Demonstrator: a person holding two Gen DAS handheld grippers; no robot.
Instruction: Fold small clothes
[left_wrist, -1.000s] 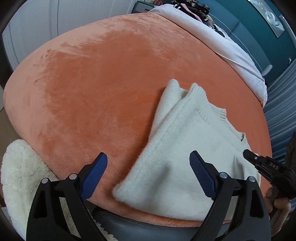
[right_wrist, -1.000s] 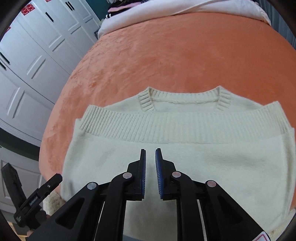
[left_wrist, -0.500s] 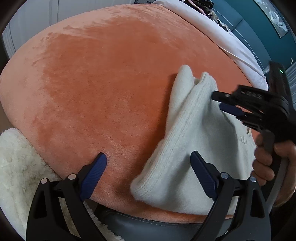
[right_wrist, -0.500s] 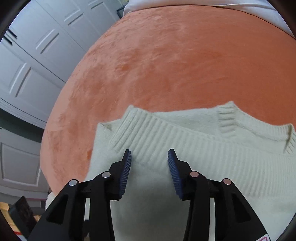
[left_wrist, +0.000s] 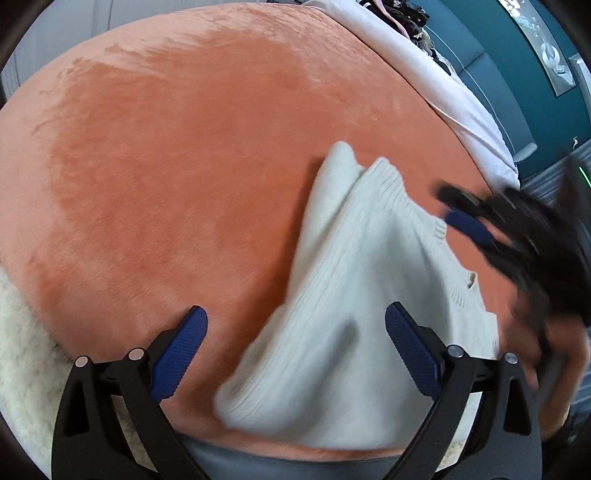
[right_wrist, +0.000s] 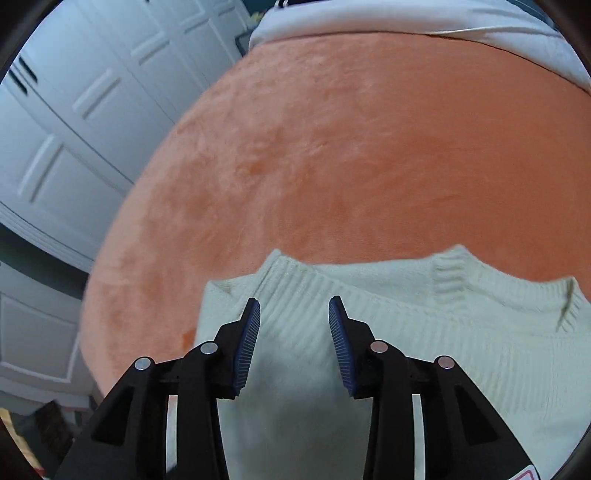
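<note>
The cream ribbed-knit folded sweater (left_wrist: 351, 314) is laid at the near edge of the orange plush blanket (left_wrist: 184, 166). The right gripper (right_wrist: 294, 332), spread wider than half a second ago, is held over the sweater's left ribbed hem corner, gripping nothing. The left gripper (left_wrist: 295, 347) is kept wide apart over the sweater's near corner, unchanged.

1 sweater (left_wrist: 354, 295), 2 grippers, perhaps 1 blanket (left_wrist: 166, 166).

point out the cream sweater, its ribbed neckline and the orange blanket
cream sweater (right_wrist: 461, 369), right wrist view, on the knit body.
ribbed neckline (right_wrist: 448, 275), right wrist view, on the left collar corner.
orange blanket (left_wrist: 177, 177), left wrist view, on bare plush left of the sweater.
</note>
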